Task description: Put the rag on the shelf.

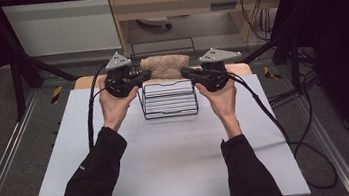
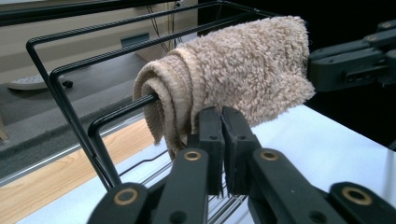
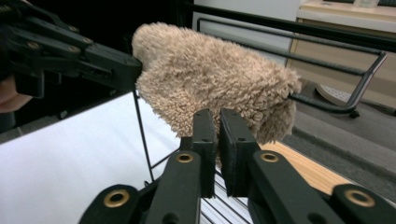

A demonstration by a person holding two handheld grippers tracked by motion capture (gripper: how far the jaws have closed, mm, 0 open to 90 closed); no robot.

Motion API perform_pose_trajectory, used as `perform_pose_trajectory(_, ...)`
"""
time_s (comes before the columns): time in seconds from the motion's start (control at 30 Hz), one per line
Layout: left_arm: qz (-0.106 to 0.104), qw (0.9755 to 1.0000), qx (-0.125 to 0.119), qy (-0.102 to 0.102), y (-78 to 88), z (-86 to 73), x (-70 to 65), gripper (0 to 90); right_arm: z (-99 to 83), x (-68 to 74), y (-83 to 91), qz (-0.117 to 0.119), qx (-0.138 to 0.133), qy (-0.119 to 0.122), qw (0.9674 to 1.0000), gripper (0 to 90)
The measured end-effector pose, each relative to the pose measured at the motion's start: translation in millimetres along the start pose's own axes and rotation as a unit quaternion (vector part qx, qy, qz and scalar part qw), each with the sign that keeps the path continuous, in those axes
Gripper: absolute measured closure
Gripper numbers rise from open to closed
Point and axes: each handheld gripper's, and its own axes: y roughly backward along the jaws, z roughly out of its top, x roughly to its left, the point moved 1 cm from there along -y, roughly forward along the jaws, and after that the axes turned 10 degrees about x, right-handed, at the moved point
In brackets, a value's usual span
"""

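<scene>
your left gripper [image 2: 223,116] has its jaws nearly together, a thin slit between the pads, with the rolled beige towel [image 2: 233,70] right at the tips. whether a fold of pile is pinched there you cannot tell from the left gripper view; the tips sit against the lower front of the roll's open, spiralled end. in the high view that gripper [image 1: 145,75] meets the towel's [image 1: 165,65] left end.

your right gripper [image 3: 219,122] looks much the same: jaws almost closed, a narrow gap left, tips pressed up under the fluffy end of the towel [image 3: 210,79]. a held fold cannot be made out there either. in the high view it [image 1: 184,71] meets the towel's right end.

just past both sets of tips, the towel is draped over the top bars of the black wire rack [image 1: 169,98], lying across it between the two grippers. each gripper view catches the other gripper on the far end of the roll.

below the tips, the rack stands on the white table [image 1: 168,149], near its far edge. behind your fingers, your hands and dark sleeves [image 1: 97,183] reach in from the near side.
</scene>
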Motion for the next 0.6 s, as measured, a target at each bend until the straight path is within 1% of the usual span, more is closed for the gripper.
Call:
perform_pose_trajectory(0.2, 0.005, 1.0, 0.002, 0.001, 8.8, -1.2, 0.1, 77.1, 2.1, -0.3, 13.4, 0.012, -0.012, -0.006, 0.9998, 76.6)
perform_pose_trajectory(0.33, 0.005, 1.0, 0.004, 0.005, 15.9, -4.0, 0.3, 70.0, 2.6, -0.7, 21.8, 0.019, -0.017, -0.009, 0.9996, 69.8)
perform_pose_trajectory(0.5, 0.002, 0.9999, 0.01, 0.004, 25.8, -11.0, 0.1, 62.2, 0.8, 1.1, 30.0, 0.025, -0.005, -0.01, 0.9996, 58.8)
perform_pose_trajectory(0.6, 0.004, 0.9999, 0.013, 0.002, 32.1, -17.0, 0.3, 56.0, -0.9, 2.3, 35.4, 0.023, -0.001, -0.011, 0.9997, 51.9)
